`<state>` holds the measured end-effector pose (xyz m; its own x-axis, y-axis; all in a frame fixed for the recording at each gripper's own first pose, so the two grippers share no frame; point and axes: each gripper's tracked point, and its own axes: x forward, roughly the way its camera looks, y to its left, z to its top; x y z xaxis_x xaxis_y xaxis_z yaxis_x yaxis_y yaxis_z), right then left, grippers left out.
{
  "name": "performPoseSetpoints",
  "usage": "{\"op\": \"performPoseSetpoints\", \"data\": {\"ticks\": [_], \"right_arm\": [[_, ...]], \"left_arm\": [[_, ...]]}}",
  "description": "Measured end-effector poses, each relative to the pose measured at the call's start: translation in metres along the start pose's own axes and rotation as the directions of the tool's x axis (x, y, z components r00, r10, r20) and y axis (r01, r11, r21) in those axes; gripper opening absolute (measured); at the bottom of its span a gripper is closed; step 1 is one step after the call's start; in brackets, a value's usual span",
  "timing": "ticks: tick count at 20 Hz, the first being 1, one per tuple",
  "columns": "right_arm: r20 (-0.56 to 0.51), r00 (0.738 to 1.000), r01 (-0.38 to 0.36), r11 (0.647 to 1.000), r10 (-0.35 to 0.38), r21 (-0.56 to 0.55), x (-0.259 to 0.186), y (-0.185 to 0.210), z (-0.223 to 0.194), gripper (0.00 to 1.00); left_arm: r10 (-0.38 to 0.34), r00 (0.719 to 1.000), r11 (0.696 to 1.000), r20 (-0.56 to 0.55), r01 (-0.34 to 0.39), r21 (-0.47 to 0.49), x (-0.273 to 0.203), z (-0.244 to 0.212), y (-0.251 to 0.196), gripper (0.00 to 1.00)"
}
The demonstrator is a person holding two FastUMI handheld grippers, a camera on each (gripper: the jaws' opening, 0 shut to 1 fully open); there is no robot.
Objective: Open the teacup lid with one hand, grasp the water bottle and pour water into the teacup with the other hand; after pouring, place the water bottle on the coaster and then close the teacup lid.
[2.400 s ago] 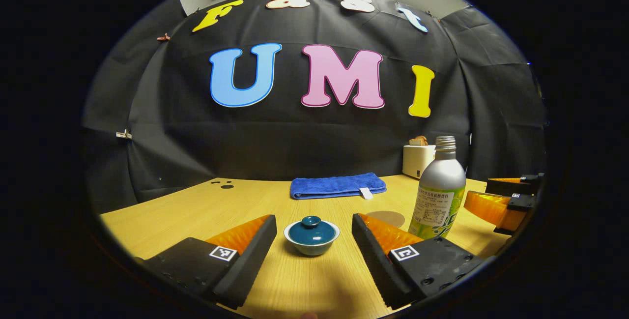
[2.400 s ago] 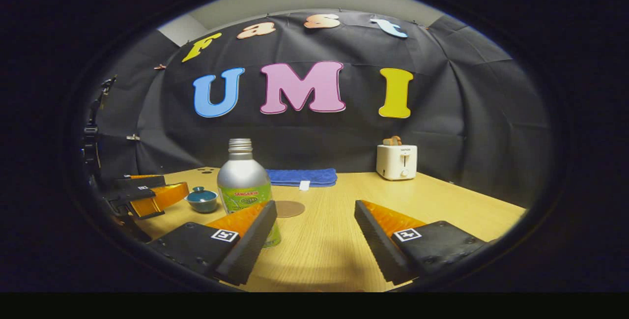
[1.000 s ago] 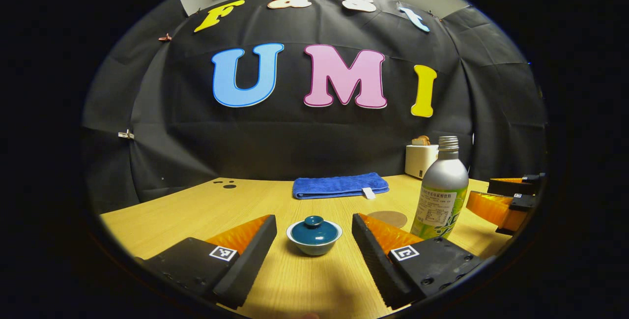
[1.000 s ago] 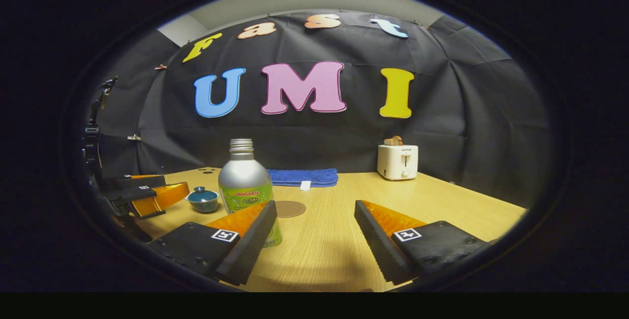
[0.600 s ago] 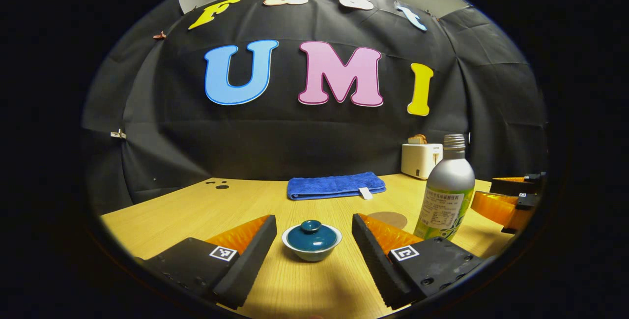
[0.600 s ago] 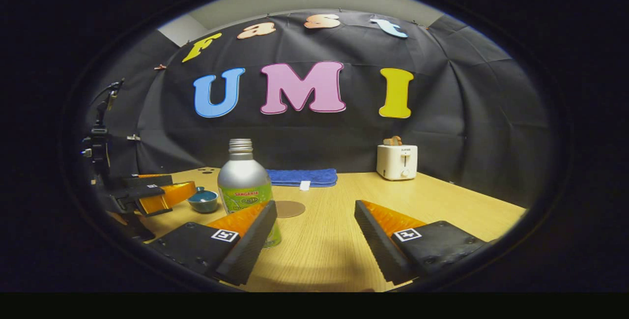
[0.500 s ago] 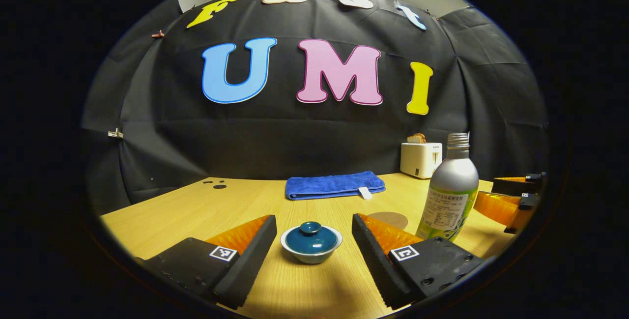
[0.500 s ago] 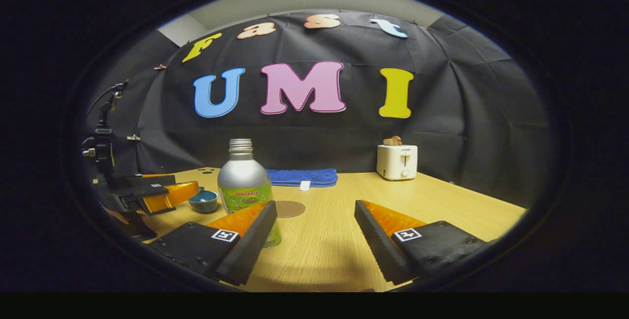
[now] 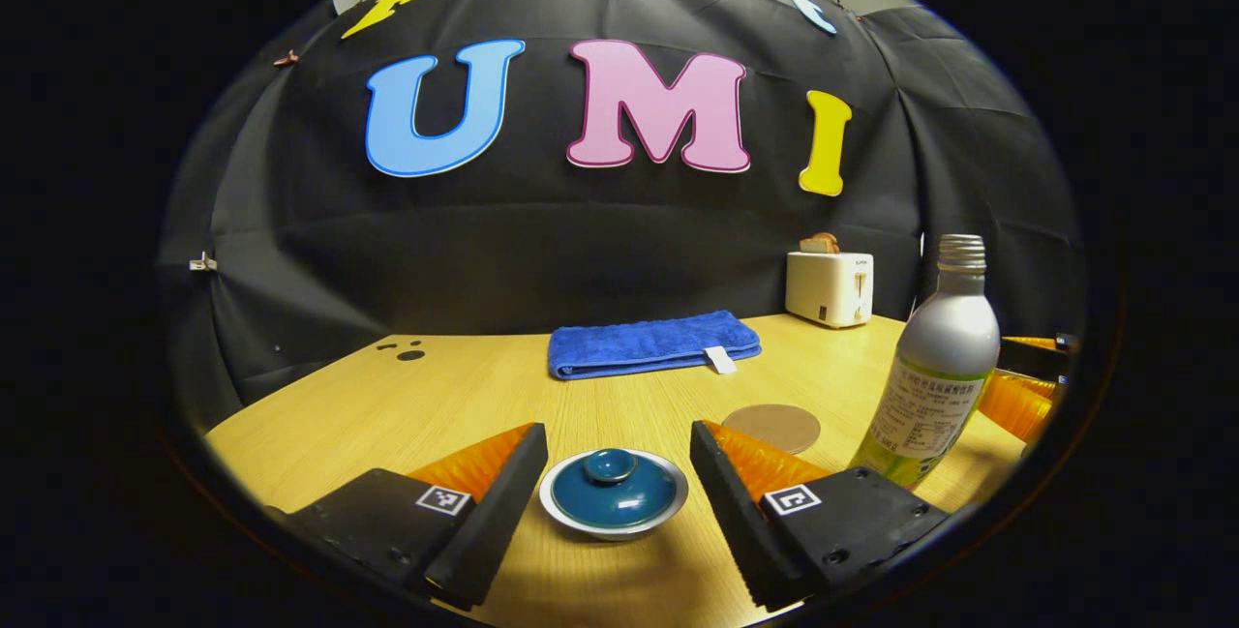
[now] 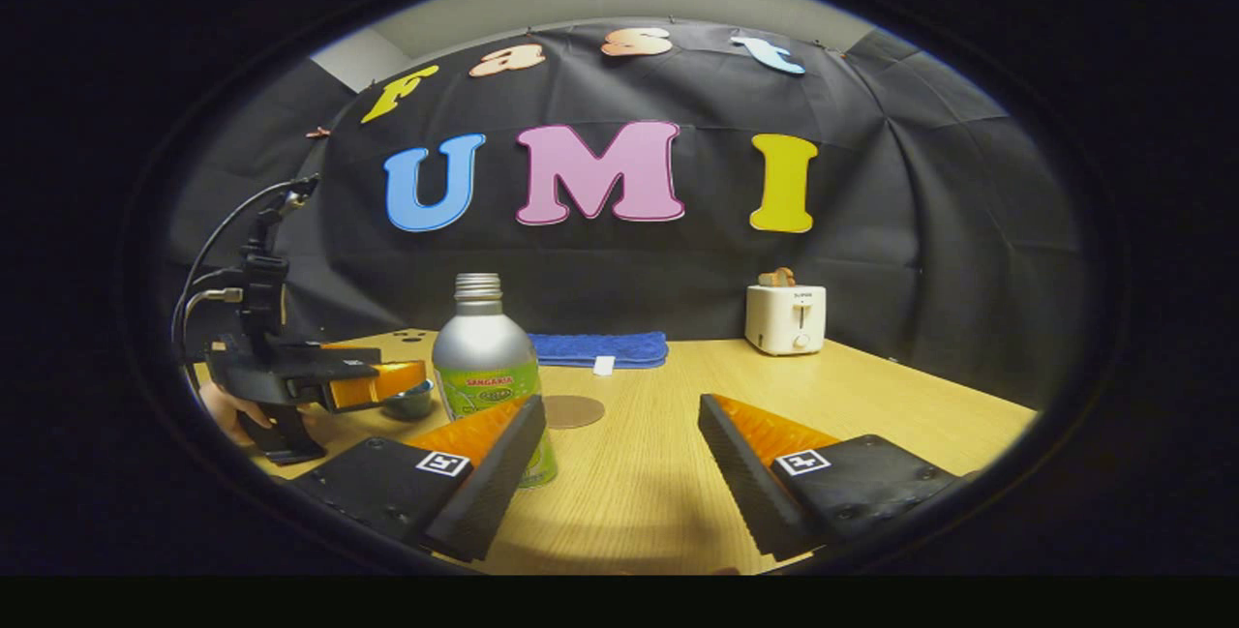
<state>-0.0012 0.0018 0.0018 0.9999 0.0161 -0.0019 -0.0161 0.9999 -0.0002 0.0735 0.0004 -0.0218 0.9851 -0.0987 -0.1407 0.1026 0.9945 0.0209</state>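
Teacup (image 9: 614, 504) sits low in the middle of the left gripper view, lid (image 9: 613, 488) on, between the spread fingers of the left gripper (image 9: 614, 454), which stand wide apart on either side and touch nothing. Behind it on the wooden surface (image 9: 465, 396) lies a round coaster (image 9: 771, 427), right of centre, and the water bottle (image 9: 934, 367) stands upright at the right edge, uncapped. A folded blue towel (image 9: 653, 343) and a white toaster (image 9: 829, 286) sit at the back.

In the right gripper view, the right gripper (image 10: 619, 439) is wide open and holds nothing; the bottle stands just behind its left finger. At the left of that frame a hand (image 10: 227, 412) holds the other gripper over the cup.
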Motion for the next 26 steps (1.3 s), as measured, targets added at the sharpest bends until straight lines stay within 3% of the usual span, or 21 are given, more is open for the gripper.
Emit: {"op": "performPoseSetpoints", "data": {"ticks": [11,14,15,19,26], "right_arm": [[0.000,1.000,-0.010,1.000,0.010,0.000,0.000,0.001,0.000,0.99],[0.000,1.000,-0.013,1.000,0.013,-0.001,0.000,0.001,0.000,0.98],[0.000,1.000,-0.014,1.000,0.014,0.000,0.001,0.001,0.000,0.98],[0.000,1.000,-0.016,1.000,0.016,0.000,0.000,0.001,0.000,0.98],[0.000,1.000,-0.017,1.000,0.017,0.000,0.001,0.002,0.000,0.99]], "left_arm": [[-0.014,0.997,1.000,-0.076,0.015,0.021,0.015,-0.007,-0.001,0.62],[0.000,0.997,1.000,-0.076,0.002,0.024,0.016,-0.008,0.002,0.59],[0.003,0.997,1.000,-0.076,-0.001,0.022,0.017,-0.007,0.003,0.51],[0.008,0.997,1.000,-0.071,-0.007,0.017,0.018,-0.006,0.005,0.36],[0.026,0.999,1.000,-0.020,-0.026,0.006,0.011,0.000,0.009,0.31]]}}
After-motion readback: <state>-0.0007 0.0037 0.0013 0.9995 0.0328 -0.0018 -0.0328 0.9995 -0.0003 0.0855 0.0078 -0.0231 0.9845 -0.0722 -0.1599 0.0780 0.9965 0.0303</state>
